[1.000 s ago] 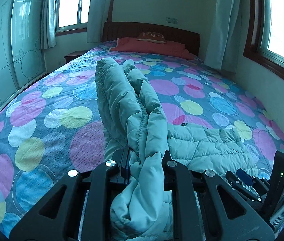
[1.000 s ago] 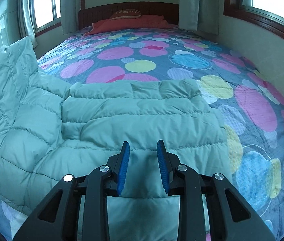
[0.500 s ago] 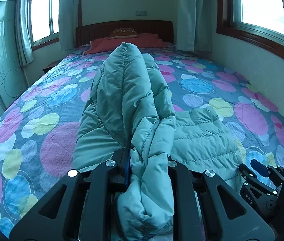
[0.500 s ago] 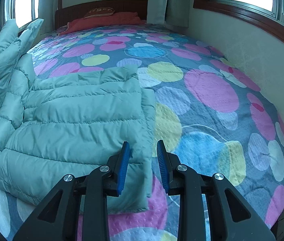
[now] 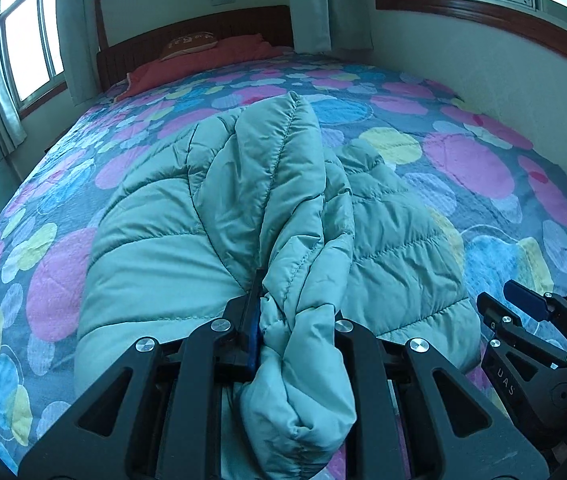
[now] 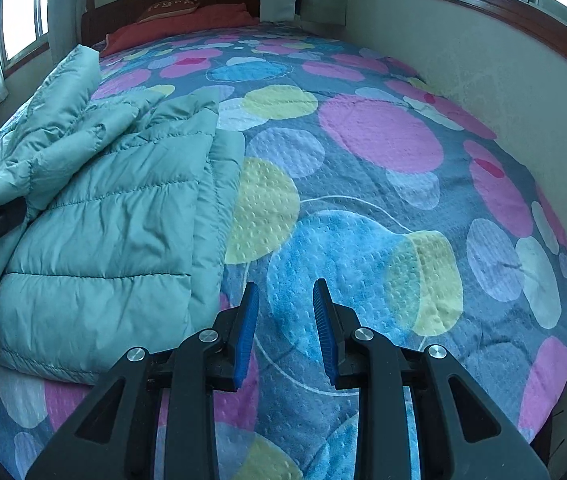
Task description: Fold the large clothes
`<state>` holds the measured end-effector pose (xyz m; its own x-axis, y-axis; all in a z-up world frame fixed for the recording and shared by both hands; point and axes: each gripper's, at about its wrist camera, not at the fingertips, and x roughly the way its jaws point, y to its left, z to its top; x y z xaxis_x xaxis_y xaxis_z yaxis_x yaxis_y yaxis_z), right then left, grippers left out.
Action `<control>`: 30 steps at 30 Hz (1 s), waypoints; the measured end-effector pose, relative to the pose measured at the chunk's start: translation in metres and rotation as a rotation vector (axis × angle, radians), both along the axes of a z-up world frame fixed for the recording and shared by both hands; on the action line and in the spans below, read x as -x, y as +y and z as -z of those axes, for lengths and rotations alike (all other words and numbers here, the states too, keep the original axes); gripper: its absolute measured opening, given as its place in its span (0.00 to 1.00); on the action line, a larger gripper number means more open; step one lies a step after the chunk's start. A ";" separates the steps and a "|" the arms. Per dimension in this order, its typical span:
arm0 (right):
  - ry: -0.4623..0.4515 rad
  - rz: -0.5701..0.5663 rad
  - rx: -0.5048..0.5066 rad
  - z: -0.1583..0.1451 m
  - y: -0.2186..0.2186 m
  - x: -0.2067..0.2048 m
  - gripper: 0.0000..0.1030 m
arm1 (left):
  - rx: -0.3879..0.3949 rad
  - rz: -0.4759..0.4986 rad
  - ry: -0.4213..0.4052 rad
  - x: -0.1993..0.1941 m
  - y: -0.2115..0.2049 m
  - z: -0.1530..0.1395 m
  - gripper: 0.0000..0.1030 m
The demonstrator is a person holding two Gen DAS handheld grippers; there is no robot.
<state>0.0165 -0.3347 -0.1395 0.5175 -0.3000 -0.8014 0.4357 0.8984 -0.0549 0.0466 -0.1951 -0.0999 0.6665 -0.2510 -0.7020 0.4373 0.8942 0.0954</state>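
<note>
While the jacket [image 5: 219, 216] lies on the near half of the bed [image 6: 383, 144], one side of it now stands bunched up in the left claw [image 5: 297, 320], whose jaws are clamped on a thick roll of the padded cloth. A second ago that raised flap hung over bare cover to the left of the body; now it rides above the flat, already doubled half, so the fold across the middle looks well under way and mostly needs laying down. The right claw [image 6: 285, 320] has slid off the jacket: its blue pads stand apart with nothing between them, over the spotted cover just beside the jacket's right edge. That edge runs straight and tidy. To the right the cover is open as far as the wall [image 6: 483, 80], and beyond the jacket it stays clear up to the red pillow [image 5: 203, 60] at the headboard. The near hem lies close to the bed's front edge.
</note>
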 end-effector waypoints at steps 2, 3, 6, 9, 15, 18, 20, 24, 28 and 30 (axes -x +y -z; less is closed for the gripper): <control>0.005 -0.002 -0.001 0.002 0.000 -0.001 0.28 | -0.019 0.020 0.000 0.003 -0.007 0.007 0.15; 0.008 -0.003 0.000 0.003 -0.001 -0.001 0.28 | -0.026 0.029 0.001 0.004 -0.009 0.011 0.15; 0.013 -0.004 -0.005 0.004 -0.001 -0.002 0.28 | -0.038 0.060 0.008 0.007 -0.017 0.017 0.15; 0.013 0.001 -0.005 0.002 -0.003 -0.001 0.28 | -0.042 0.096 0.012 0.011 -0.020 0.014 0.17; 0.006 0.019 0.011 -0.008 -0.010 0.007 0.28 | 0.019 0.113 0.033 0.023 -0.012 -0.007 0.33; 0.004 0.026 0.027 -0.012 -0.011 0.012 0.28 | 0.076 0.125 0.043 0.030 -0.001 -0.022 0.38; 0.004 0.027 0.038 -0.015 -0.011 0.014 0.28 | 0.112 0.120 0.052 0.033 0.009 -0.030 0.39; -0.003 0.019 0.056 -0.023 -0.006 0.016 0.28 | 0.191 0.066 0.072 0.033 0.039 -0.043 0.41; -0.012 -0.001 0.075 -0.031 0.004 0.013 0.28 | 0.279 -0.008 0.088 0.029 0.076 -0.055 0.43; -0.015 -0.011 0.083 -0.034 0.008 0.011 0.29 | 0.328 -0.035 0.105 0.028 0.093 -0.062 0.43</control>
<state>0.0054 -0.3263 -0.1060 0.5324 -0.3598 -0.7662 0.4275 0.8955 -0.1235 0.0185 -0.1018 -0.0384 0.6067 -0.4533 -0.6530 0.3982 0.8843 -0.2438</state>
